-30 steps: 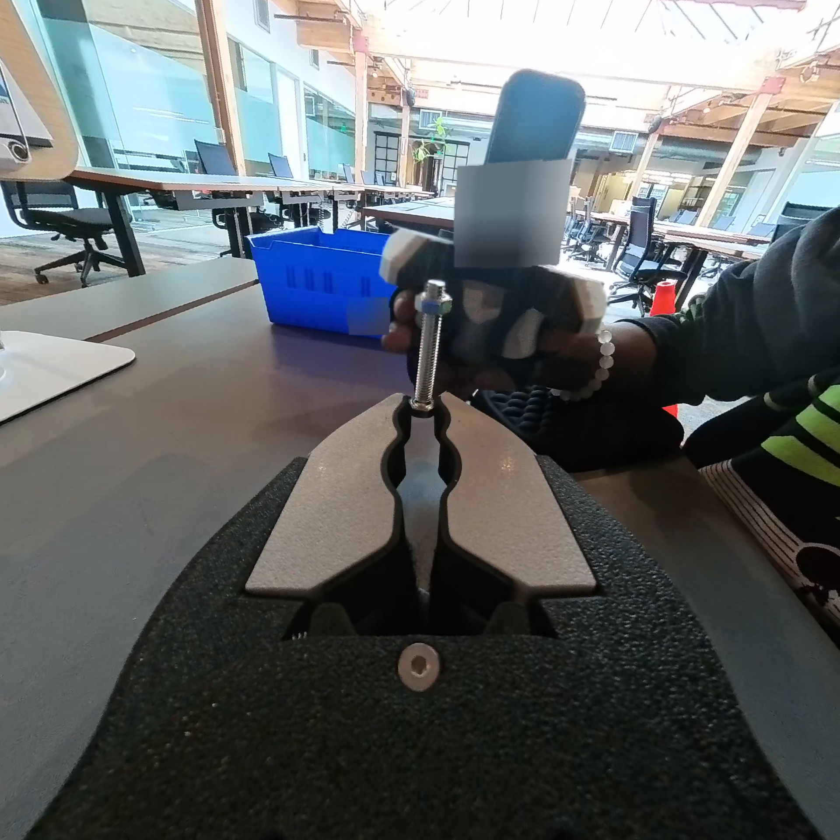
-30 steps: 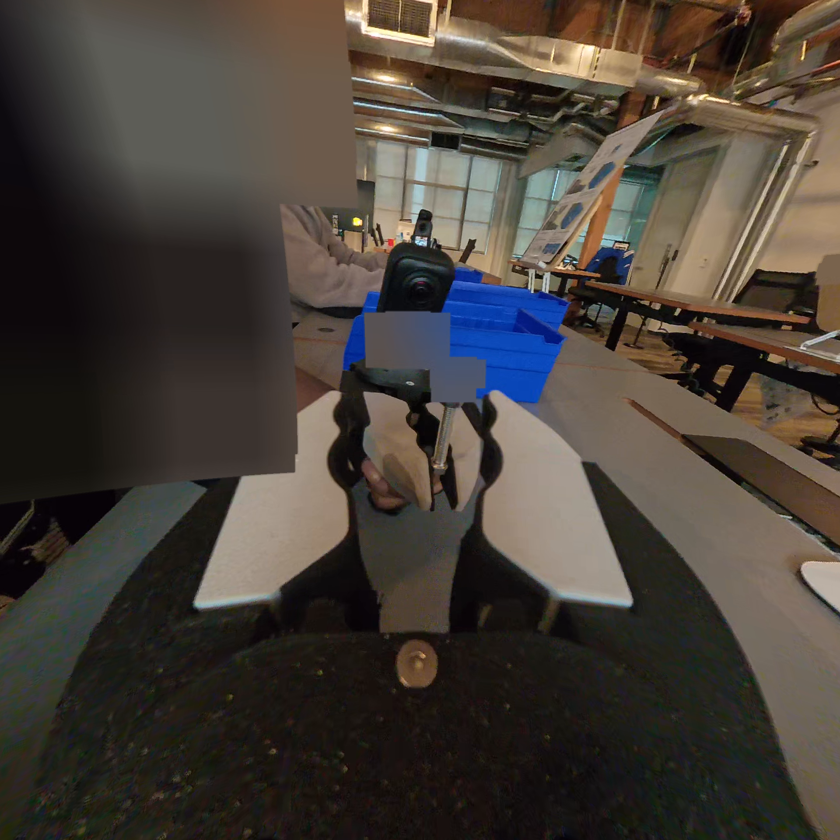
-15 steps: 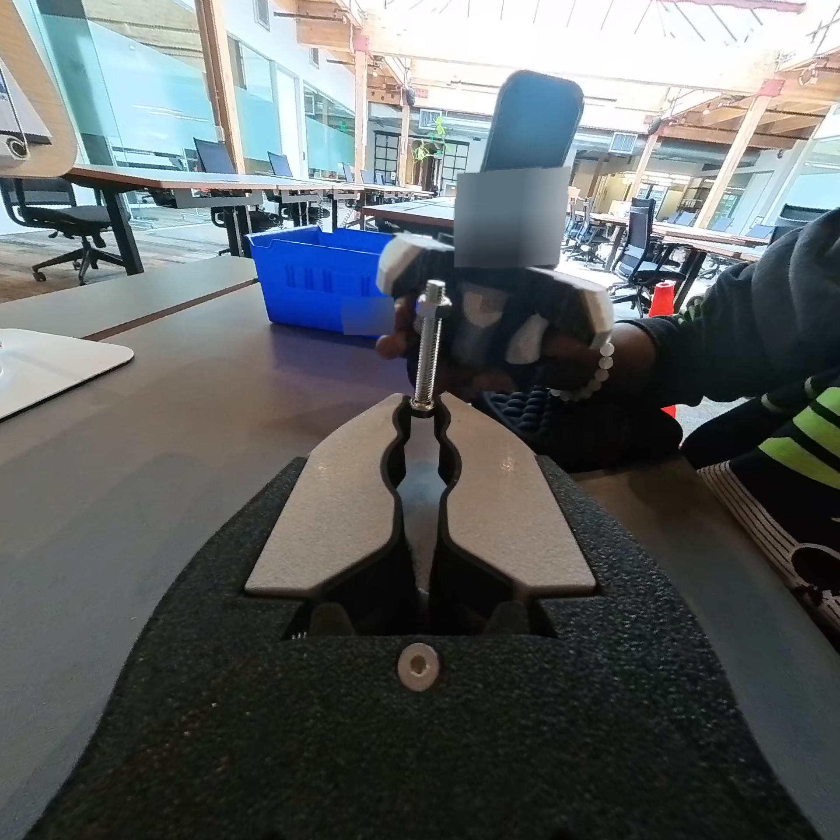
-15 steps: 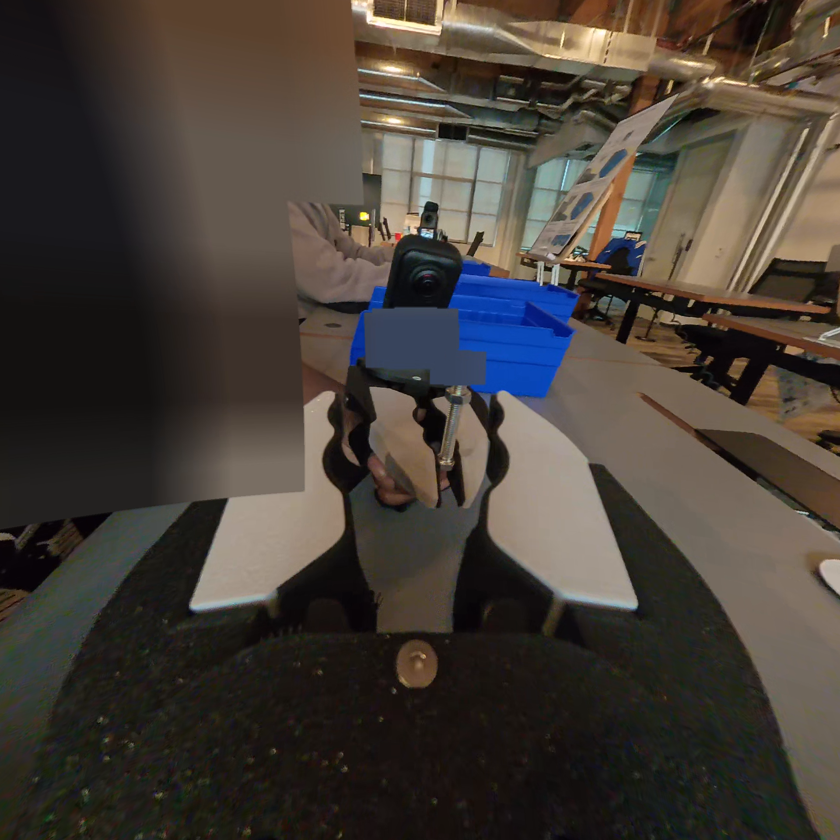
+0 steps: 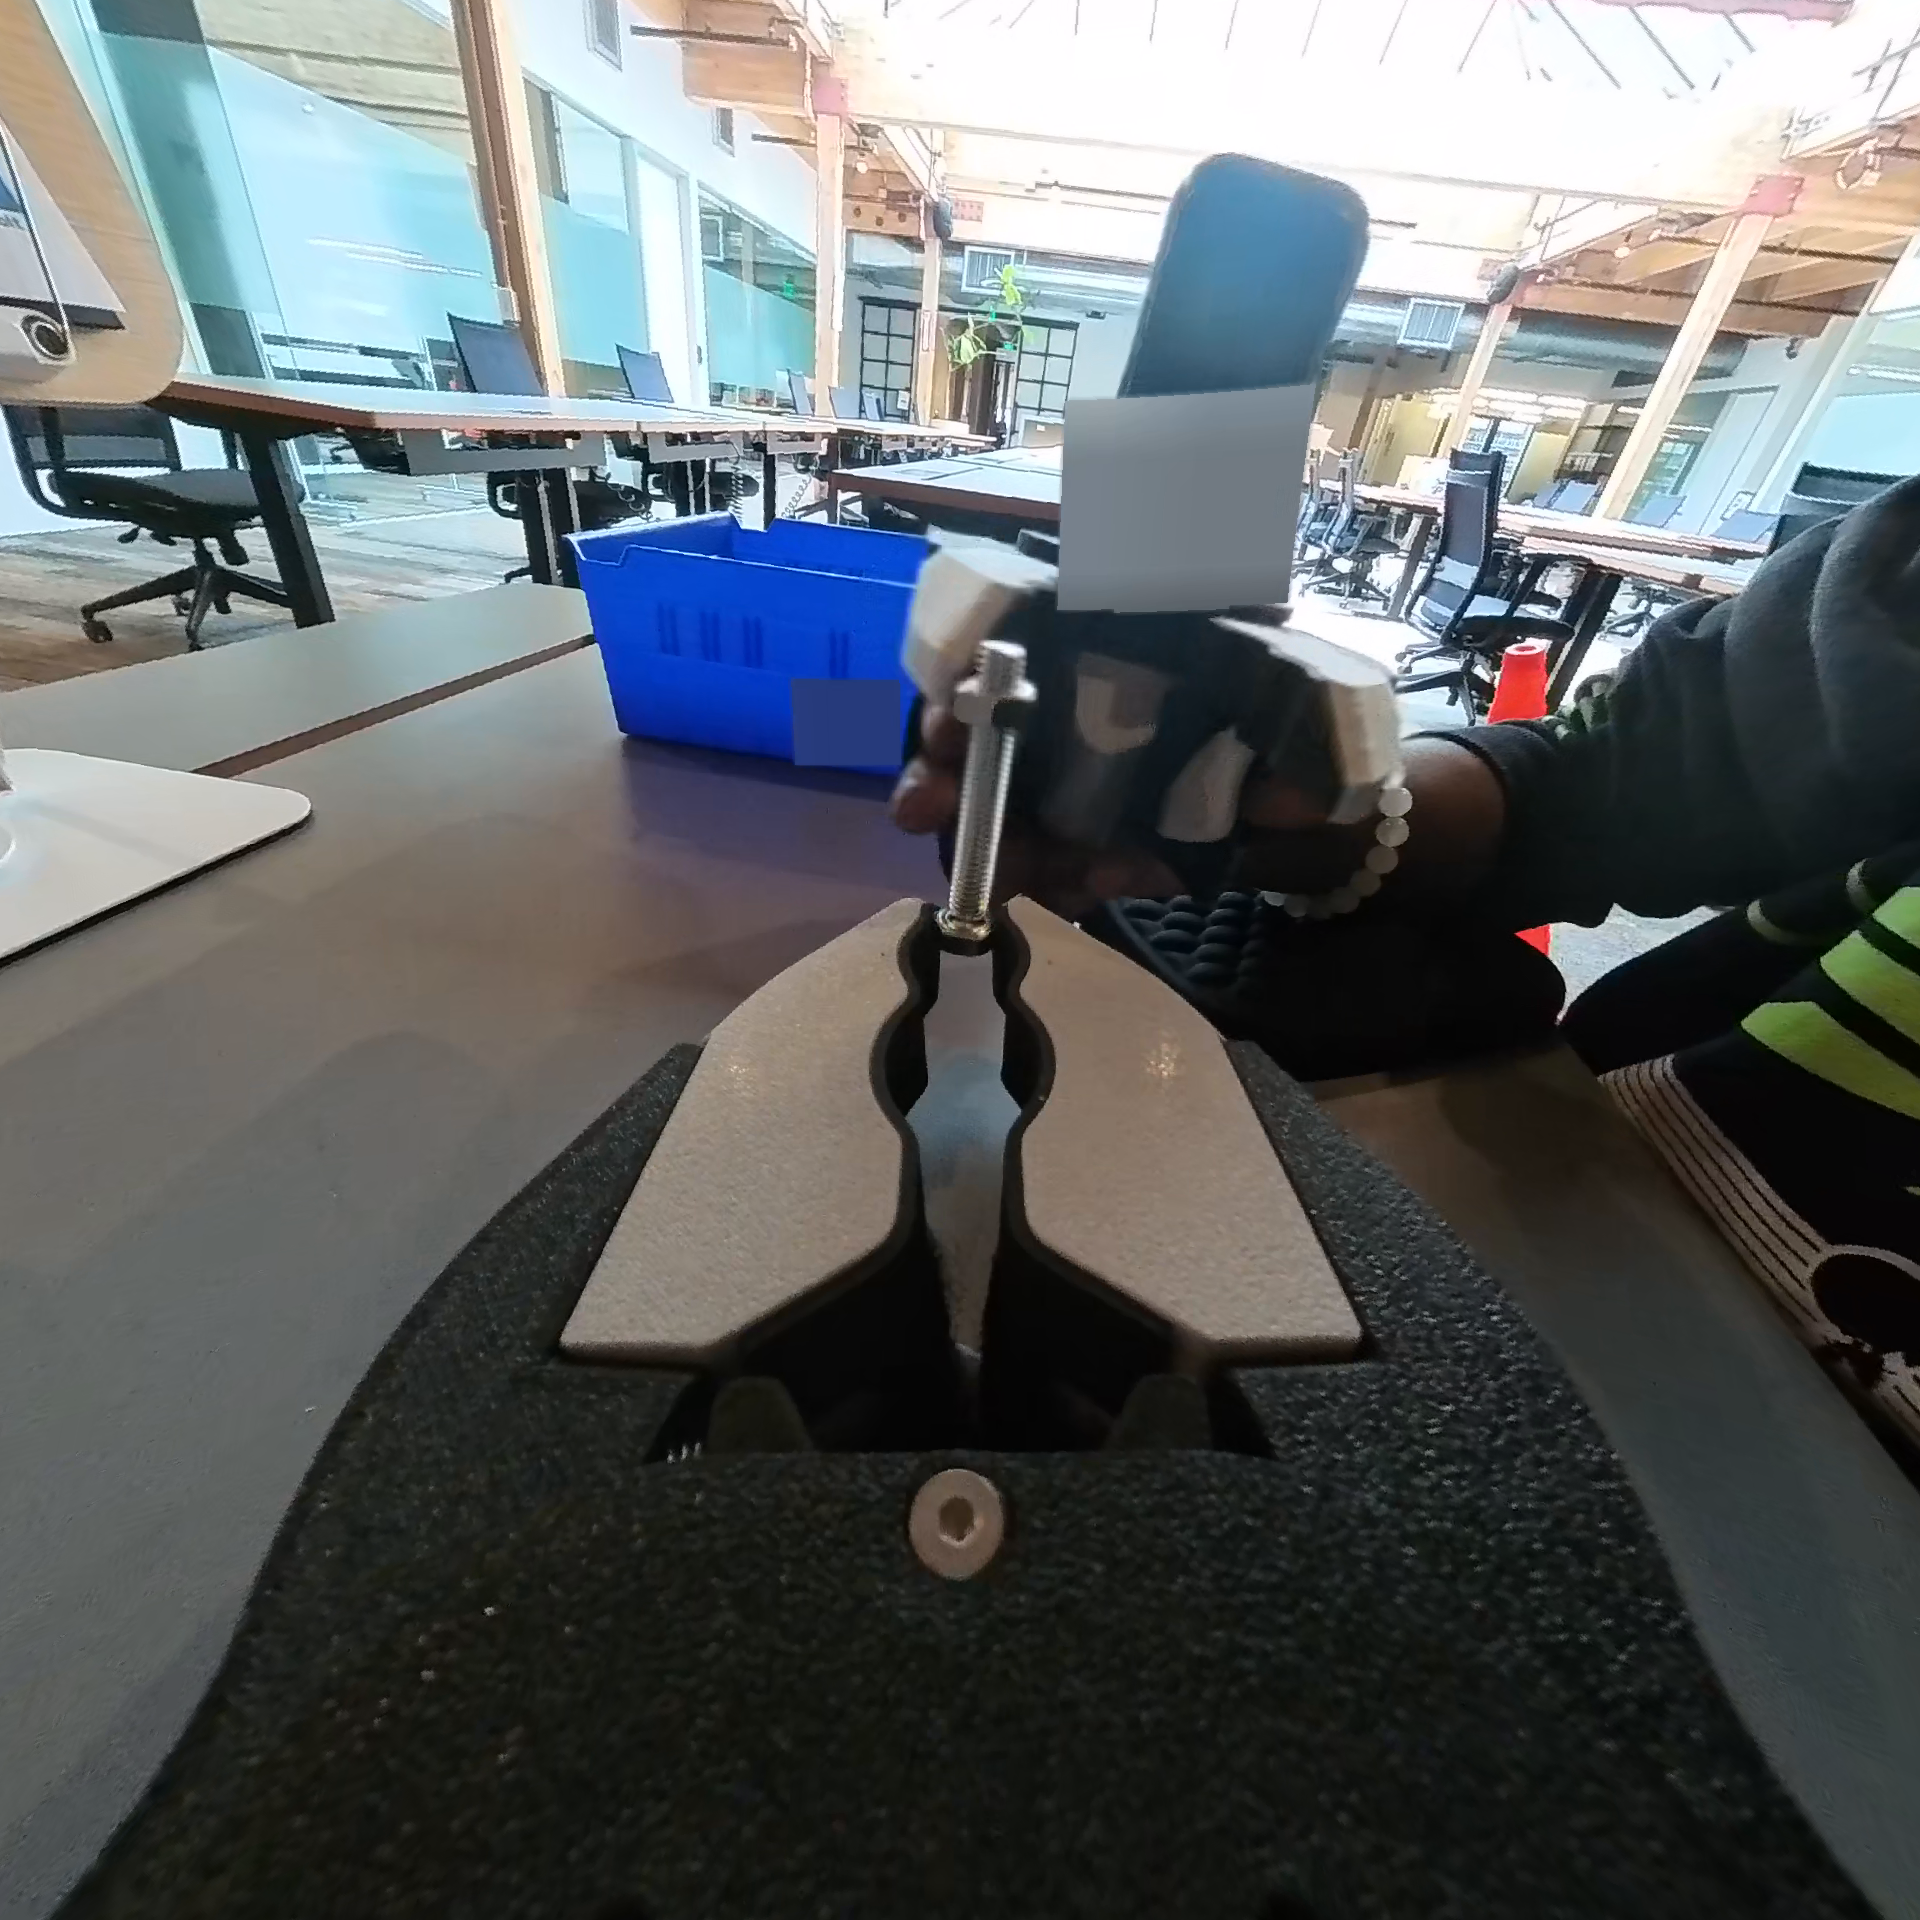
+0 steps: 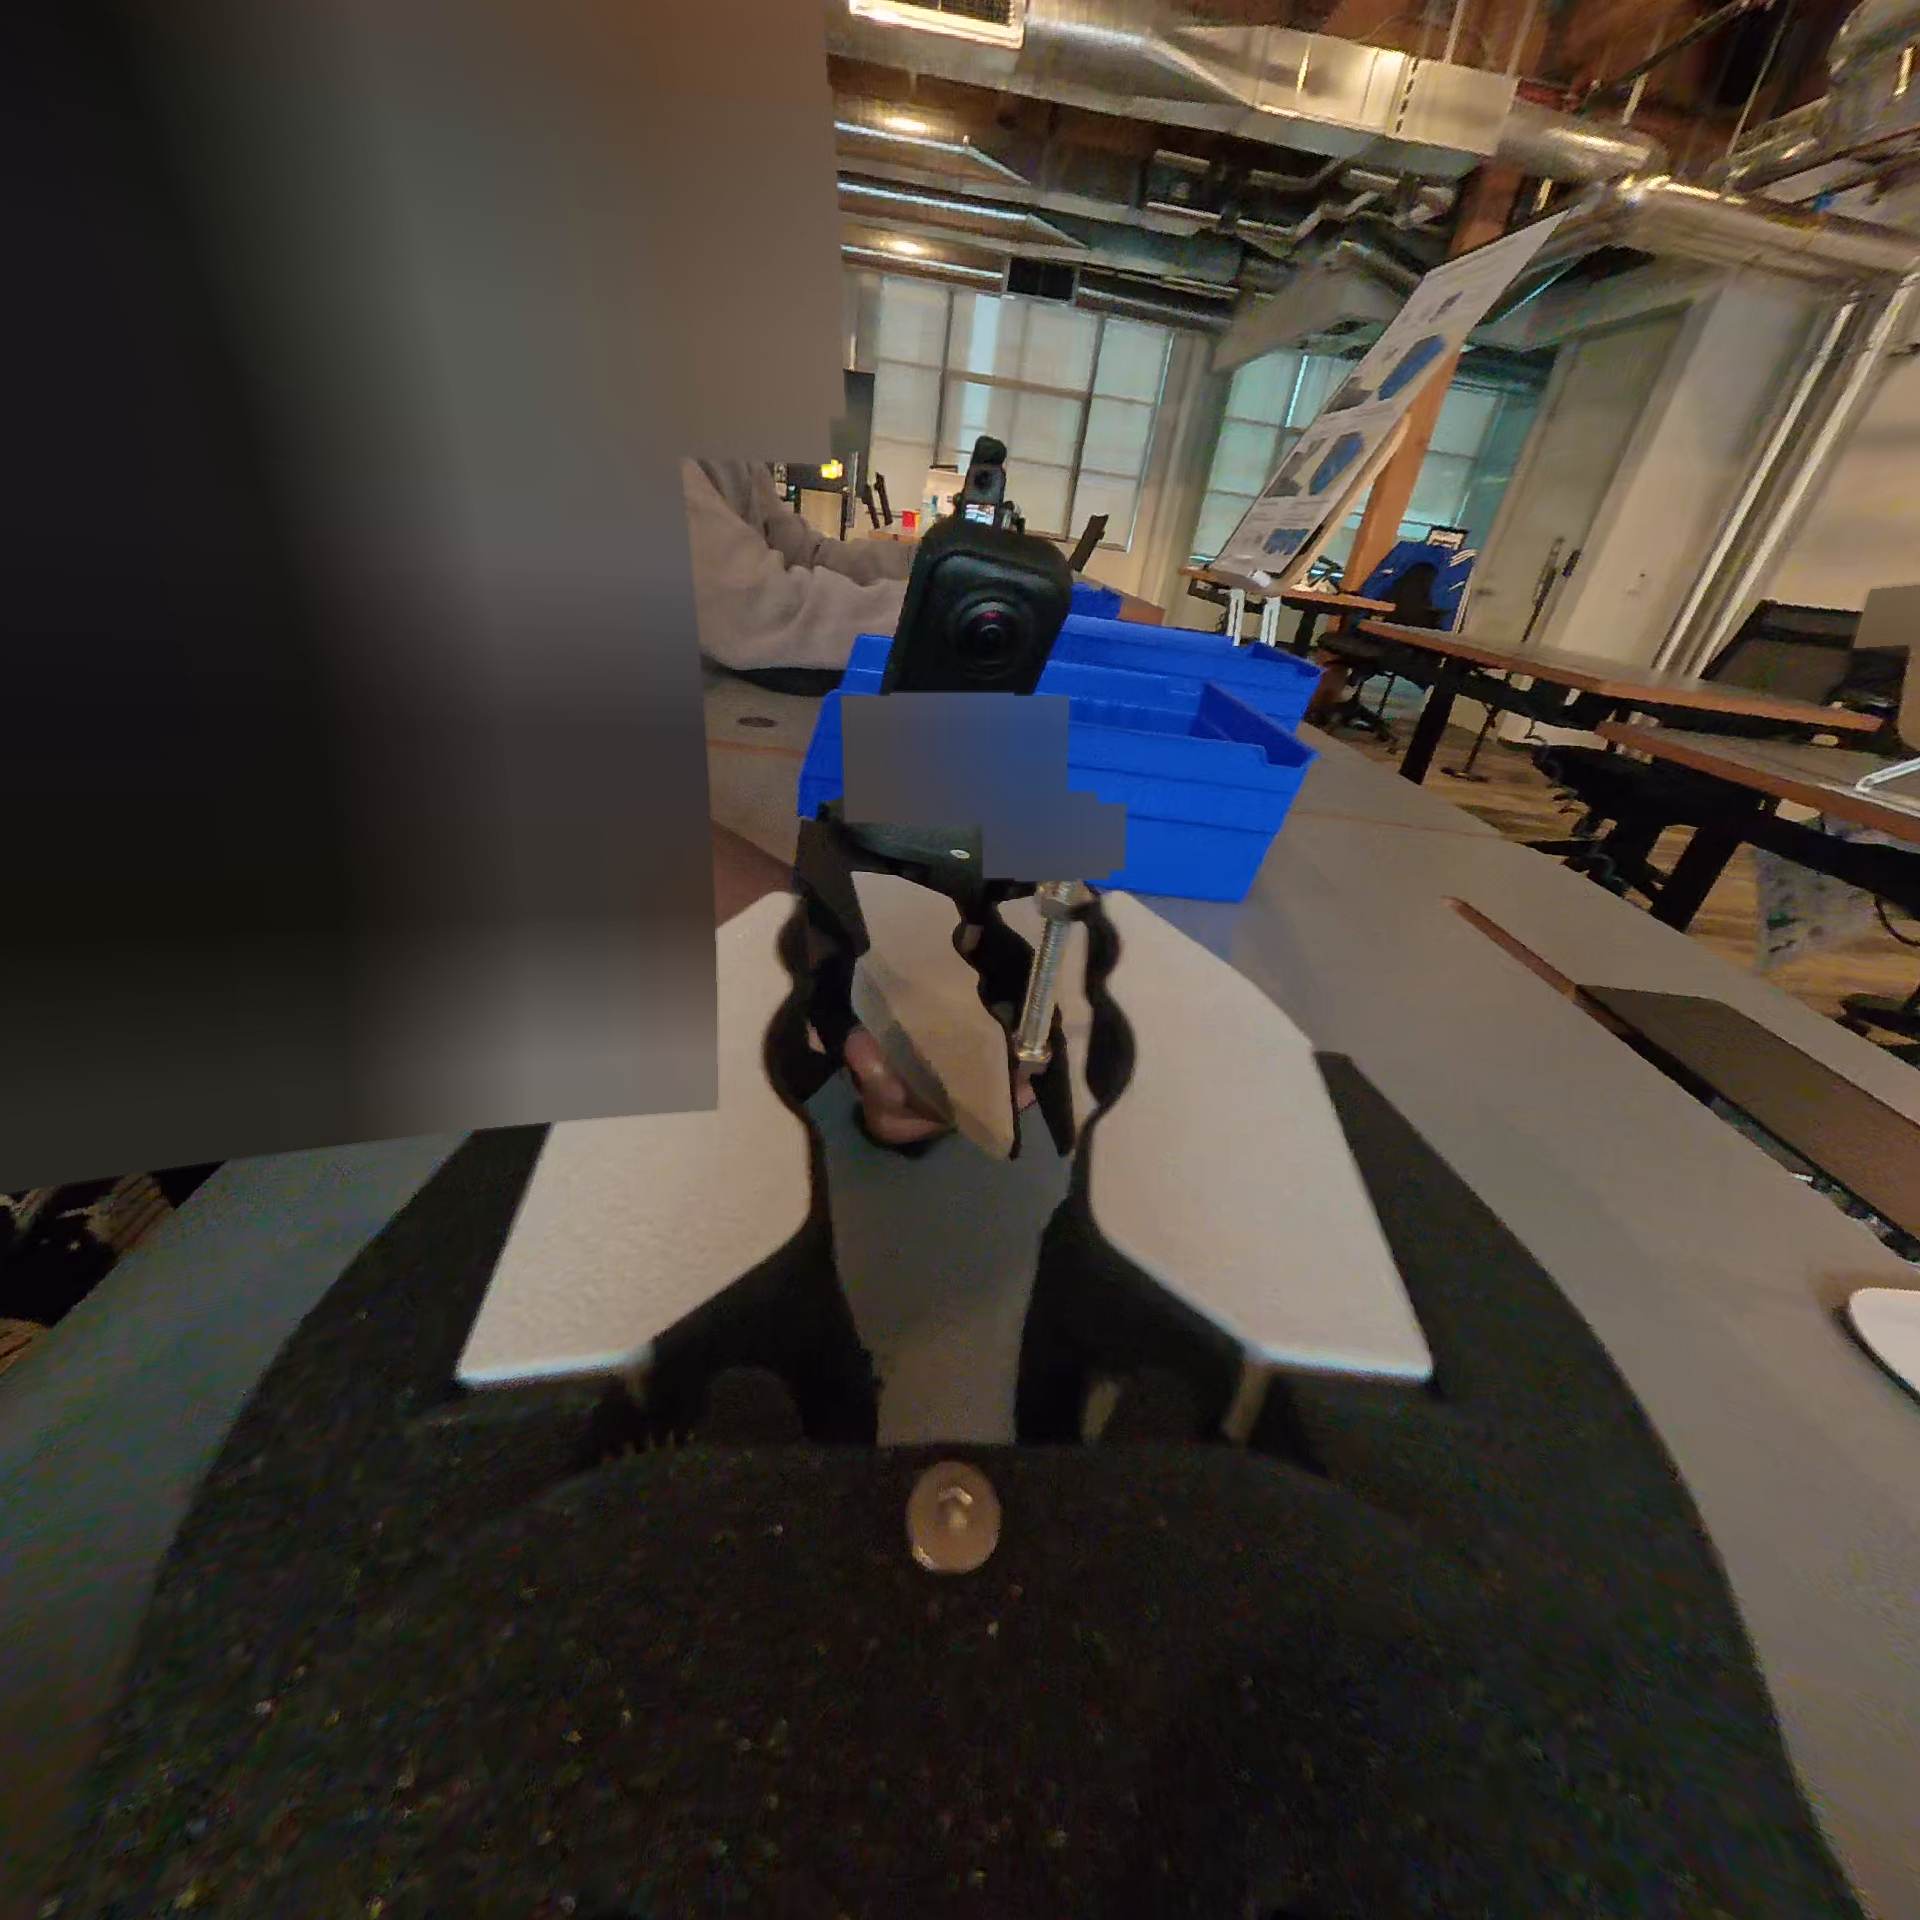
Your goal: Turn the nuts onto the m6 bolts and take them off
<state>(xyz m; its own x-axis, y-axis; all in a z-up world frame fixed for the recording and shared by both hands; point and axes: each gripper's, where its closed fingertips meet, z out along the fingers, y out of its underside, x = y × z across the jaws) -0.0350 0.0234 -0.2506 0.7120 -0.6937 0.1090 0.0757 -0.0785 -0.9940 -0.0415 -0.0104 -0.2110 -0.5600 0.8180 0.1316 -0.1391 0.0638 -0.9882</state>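
Two hand-held grippers meet | left hand-held gripper (image 5: 966,928) clamps upright bolt (image 5: 985,805) by its head | nut (image 5: 994,703) near bolt's top | right hand-held gripper (image 6: 940,925) wide open around it | next: pinch and turn nut.

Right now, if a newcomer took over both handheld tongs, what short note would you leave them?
Left tongs: shut on the head of the bolt, holding it upright above the table.
Right tongs: open, fingers either side of the bolt's top, not clamping it.
Nut: threaded near the bolt's top end.
Blue bin: behind, on the table.
Left to do: grip the nut and turn it; which way can't be told.
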